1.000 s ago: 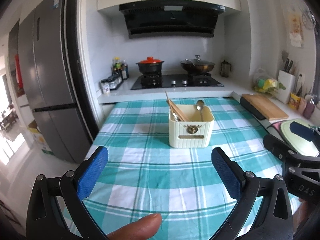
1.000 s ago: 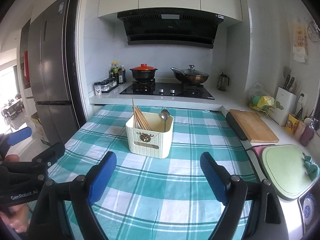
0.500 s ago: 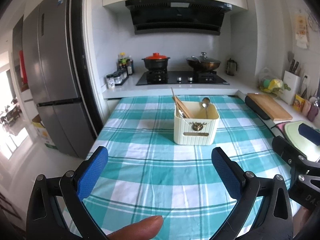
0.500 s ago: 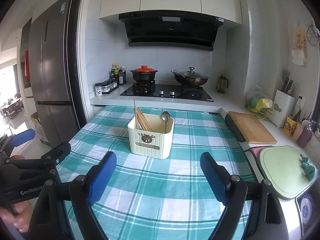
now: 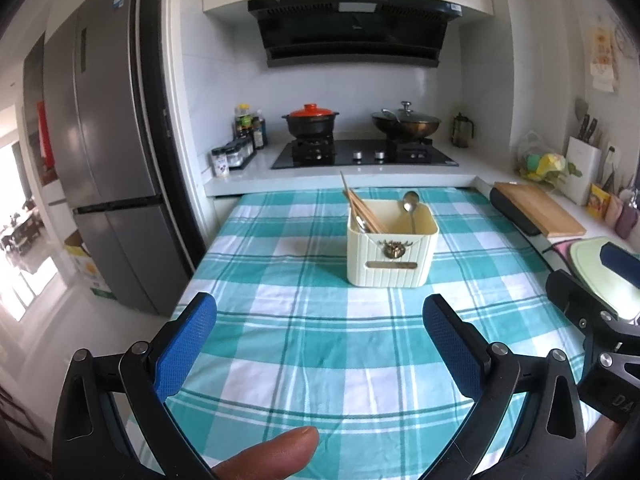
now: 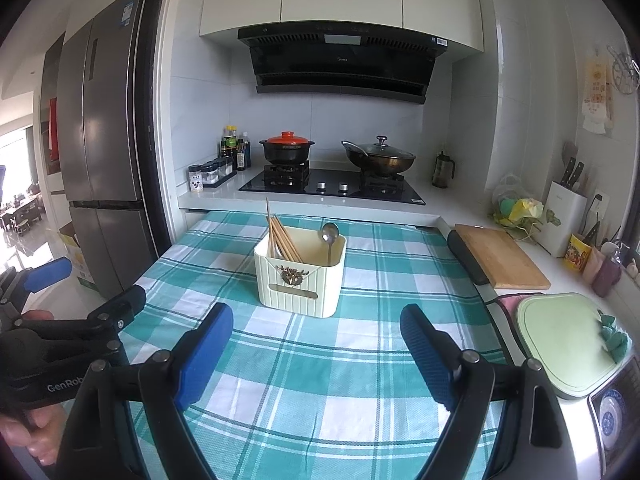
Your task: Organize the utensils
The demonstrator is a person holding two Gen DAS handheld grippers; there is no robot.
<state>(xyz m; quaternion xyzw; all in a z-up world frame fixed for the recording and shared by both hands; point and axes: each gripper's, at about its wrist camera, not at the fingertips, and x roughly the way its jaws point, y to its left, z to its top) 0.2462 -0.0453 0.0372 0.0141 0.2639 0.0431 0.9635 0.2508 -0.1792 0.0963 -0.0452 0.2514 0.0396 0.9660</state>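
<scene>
Left tool [image 5: 320,340] fingers spread wide, right tool [image 6: 316,340] likewise, both level

Teal-and-white plaid tablecloth [image 5: 304,332] across lower frame; cream ribbed plastic holder [image 5: 391,254] centre (gold emblem); blue gripper pads [image 5: 186,344]; orange-red pot lid [image 5: 312,111] above centre.

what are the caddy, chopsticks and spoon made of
Caddy: probably plastic, cream, matte, with moulded ribs and a brass-coloured deer emblem.
Chopsticks: look like wood or bamboo, tan and dull.
Spoon: metal, likely stainless steel; its bowl is silvery and reflective.
</scene>
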